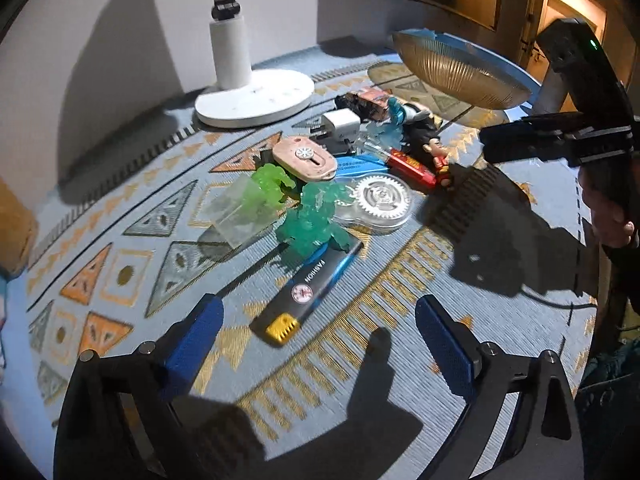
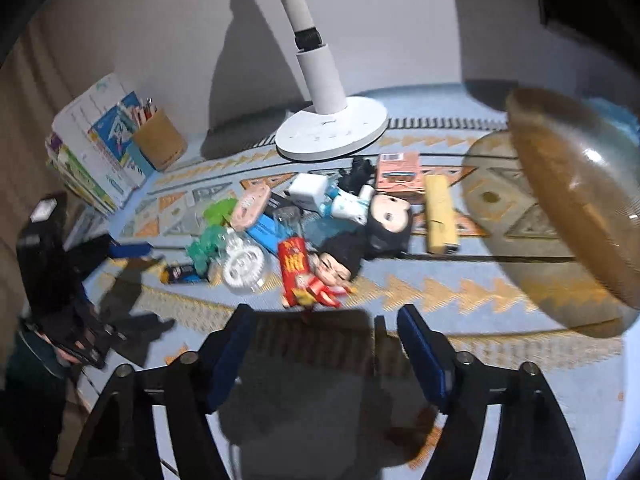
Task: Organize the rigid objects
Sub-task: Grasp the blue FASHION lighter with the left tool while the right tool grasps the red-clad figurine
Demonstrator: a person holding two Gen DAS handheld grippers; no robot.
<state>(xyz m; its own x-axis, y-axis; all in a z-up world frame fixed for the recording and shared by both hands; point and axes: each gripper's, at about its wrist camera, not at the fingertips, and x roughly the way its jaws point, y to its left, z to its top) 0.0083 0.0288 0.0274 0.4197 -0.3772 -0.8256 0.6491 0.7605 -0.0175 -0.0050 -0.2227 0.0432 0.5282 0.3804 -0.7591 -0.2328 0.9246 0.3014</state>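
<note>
While pens fill brown cup (image 2: pixel 160 146), amber bowl (image 2: pixel 576 196) empty.

white desk lamp (image 1: pixel 256 96) on patterned blue tablecloth (image 1: pixel 500 320), plain wall (image 1: pixel 100 40) behind it, lit doorway (image 1: pixel 572 12) to its right

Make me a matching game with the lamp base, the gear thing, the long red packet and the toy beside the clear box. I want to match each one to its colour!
Things:
1. lamp base
2. gear wheel case
3. long packet
4. toy figure by the clear box

Colours:
A. bright green
B. red
C. white
D. see-through

Pairs: 1-C, 2-D, 3-B, 4-A
</note>
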